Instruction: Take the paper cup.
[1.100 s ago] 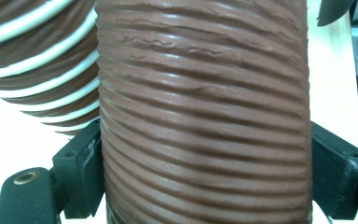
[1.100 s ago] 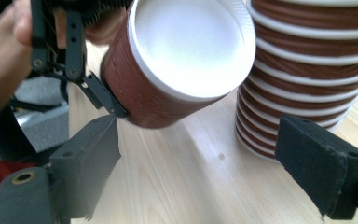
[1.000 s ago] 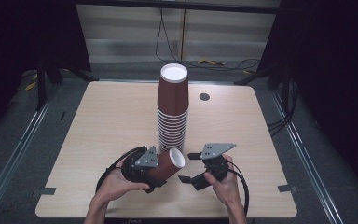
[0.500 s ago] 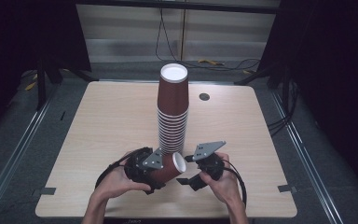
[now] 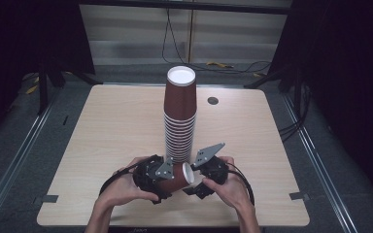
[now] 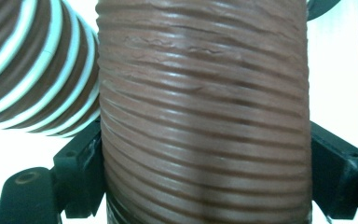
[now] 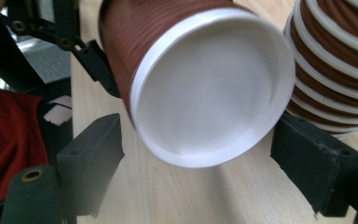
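While the left hand-held gripper (image 5: 167,182) pinches the sideways cup (image 5: 177,177), the spread right hand-held gripper (image 5: 199,182) faces its rim.

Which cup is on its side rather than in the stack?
The single brown cup clamped in the left gripper, at the near table edge. It lies sideways, white base toward the right gripper; all the others sit nested upside down in the tall stack.

A ribbed brown cup (image 6: 205,116) sits clamped between the black tongs (image 6: 205,186), beside stacked cups (image 6: 32,70).
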